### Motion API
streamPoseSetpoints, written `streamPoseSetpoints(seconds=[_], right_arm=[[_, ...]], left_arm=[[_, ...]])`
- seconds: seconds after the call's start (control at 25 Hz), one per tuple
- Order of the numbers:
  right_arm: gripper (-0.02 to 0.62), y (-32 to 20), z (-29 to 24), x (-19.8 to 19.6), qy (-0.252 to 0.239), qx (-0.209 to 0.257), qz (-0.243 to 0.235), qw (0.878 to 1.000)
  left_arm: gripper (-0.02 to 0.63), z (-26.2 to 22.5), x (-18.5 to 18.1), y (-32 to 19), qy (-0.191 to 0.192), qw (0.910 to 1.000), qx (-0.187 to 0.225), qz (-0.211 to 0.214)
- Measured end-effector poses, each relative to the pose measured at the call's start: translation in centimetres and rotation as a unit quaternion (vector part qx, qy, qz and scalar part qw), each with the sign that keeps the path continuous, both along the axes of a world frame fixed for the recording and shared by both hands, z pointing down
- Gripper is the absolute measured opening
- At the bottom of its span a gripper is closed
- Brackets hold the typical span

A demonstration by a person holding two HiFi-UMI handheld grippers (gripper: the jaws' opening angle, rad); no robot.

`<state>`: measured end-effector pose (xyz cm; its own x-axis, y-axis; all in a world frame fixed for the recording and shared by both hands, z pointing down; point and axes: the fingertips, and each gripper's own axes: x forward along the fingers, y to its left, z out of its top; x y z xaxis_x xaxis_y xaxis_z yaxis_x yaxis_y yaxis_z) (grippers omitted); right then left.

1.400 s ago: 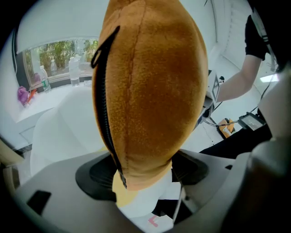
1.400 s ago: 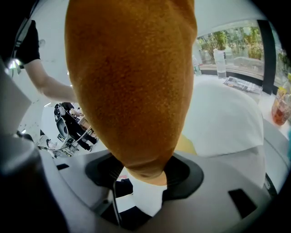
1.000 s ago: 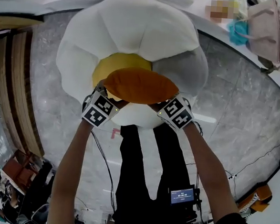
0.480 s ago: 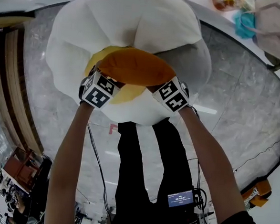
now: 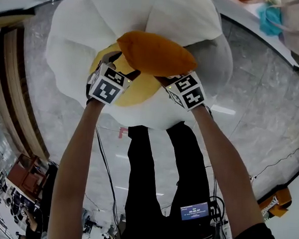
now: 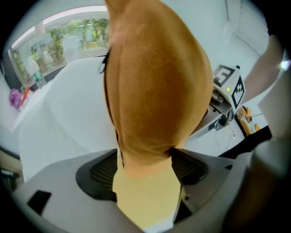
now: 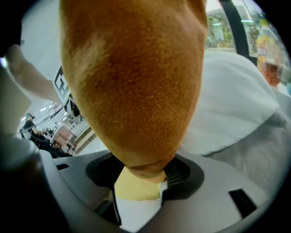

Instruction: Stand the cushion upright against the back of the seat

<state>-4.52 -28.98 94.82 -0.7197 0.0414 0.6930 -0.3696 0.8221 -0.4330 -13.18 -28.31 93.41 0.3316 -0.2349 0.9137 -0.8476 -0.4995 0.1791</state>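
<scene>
A plump, oval, orange fabric cushion [image 5: 156,53] is held above a white, petal-shaped plush seat [image 5: 84,35], its long axis running 9 to 3 o'clock. The left gripper [image 5: 114,73] and right gripper [image 5: 175,82] clamp its ends between their fingers.

Between the fingers [image 6: 77,209] of the left gripper [image 5: 120,69] and right gripper [image 5: 166,80], the cushion [image 5: 156,53] is orange cloth with a short, matt, fuzzy nap. The fingers are smooth grey matt plastic with dark ribbed pads [image 7: 182,175]. Beyond the fingertips the seat [image 5: 146,14] is soft white plush, its centre matt yellow fabric. Below, the floor [image 5: 262,114] is glossy polished grey stone.
</scene>
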Motion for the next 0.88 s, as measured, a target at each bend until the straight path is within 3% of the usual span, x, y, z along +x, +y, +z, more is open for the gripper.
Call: streamPoseSetpoints(seconds=[0.08,0.16,0.48,0.68,0.88], right_arm=[[0.272,-0.6,0.2,0.0,-0.006,-0.028,0.024,0.999],[0.274,-1.1,0.3,0.0,-0.006,-0.045,0.027,0.999],[0.319,-3.7,1.1,0.0,0.0,-0.129,0.053,0.99],[0.343,-3.7,1.1,0.7,0.03,-0.151,0.039,0.987],[0.351,-3.3,0.6,1.8,0.034,-0.158,0.066,0.985]], left_arm=[[0.39,-0.1,-0.4,-0.2,0.02,0.9985,-0.005,-0.052],[0.39,0.0,-0.6,-0.2,0.027,0.9967,-0.008,-0.076],[0.379,-1.3,0.3,1.5,0.046,0.9956,0.004,-0.082],[0.374,-1.9,0.6,2.9,0.053,0.9954,0.003,-0.08],[0.366,-2.8,1.0,4.3,0.06,0.9953,0.002,-0.077]])
